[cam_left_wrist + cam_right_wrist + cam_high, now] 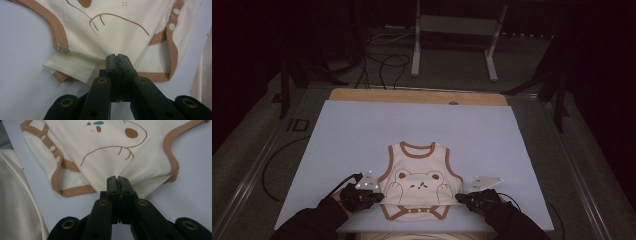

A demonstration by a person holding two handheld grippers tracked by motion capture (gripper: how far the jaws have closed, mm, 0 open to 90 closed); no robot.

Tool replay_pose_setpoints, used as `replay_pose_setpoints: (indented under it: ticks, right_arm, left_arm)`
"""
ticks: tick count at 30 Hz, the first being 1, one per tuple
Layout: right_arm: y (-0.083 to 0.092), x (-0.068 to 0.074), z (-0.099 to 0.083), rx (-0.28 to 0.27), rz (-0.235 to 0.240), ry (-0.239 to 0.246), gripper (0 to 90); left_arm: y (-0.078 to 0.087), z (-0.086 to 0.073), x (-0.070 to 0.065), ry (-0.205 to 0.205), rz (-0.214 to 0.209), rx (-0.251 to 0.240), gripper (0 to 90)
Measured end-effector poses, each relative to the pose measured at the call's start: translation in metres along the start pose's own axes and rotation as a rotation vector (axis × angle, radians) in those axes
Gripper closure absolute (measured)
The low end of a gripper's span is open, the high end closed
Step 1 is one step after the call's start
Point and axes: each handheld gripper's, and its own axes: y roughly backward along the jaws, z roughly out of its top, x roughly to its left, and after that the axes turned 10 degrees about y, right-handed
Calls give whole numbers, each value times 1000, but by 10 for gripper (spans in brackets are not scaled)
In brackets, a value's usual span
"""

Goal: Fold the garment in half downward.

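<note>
A pale blue sheet is covering the tabletop, whose bare wooden strip is showing along the far edge. The room around it is lying in near darkness: grey floor, black cables looping behind the tabletop, a white metal frame standing farther back, and dark stands at either side.

A cream bodysuit with brown trim is lying flat on the sheet, close to the near edge and roughly centred between the two hands. Its long axis is running from near to far: the neck opening is pointing away from the person, and the snap-fastened crotch is pointing toward them. A bear drawing is facing up on its front.

The left gripper is sitting at the garment's lower left side, its jaws clenched on a pinch of cream fabric at the side seam, just below the armhole trim. The right gripper is sitting at the lower right side, jaws likewise clamped on a fold of fabric at that edge. In the high view both gloved hands are coming in from the bottom, one at each side of the bodysuit.
</note>
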Motion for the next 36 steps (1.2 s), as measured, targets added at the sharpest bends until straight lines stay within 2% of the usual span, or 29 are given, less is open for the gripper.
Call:
replay_pose_setpoints:
  ticks: [4,8,14,21,28,31,32,36]
  right_arm:
    - [1,2,-5,-9,4,-20,892]
    - [-1,3,-8,-4,5,-26,890]
    - [-4,2,-11,0,7,-26,888]
    - [-9,3,-14,16,6,-16,885]
    - [-9,3,-14,13,10,-18,868]
    - [-9,3,-14,9,25,-22,816]
    - [-9,3,-14,10,31,-27,780]
    - [-5,2,-12,-22,46,-48,592]
  left_arm:
    - [-2,-3,1,12,-13,-5,888]
    - [-3,-3,1,11,-17,1,888]
    - [-4,-6,2,16,-22,-14,882]
    - [-5,-7,1,-7,-14,-19,872]
    - [-6,-7,-1,-29,-6,-26,816]
    - [-6,-7,-2,-20,-6,-35,789]
    - [-5,-7,-2,-26,-7,-31,784]
    - [-4,-6,-2,-31,-10,-37,669]
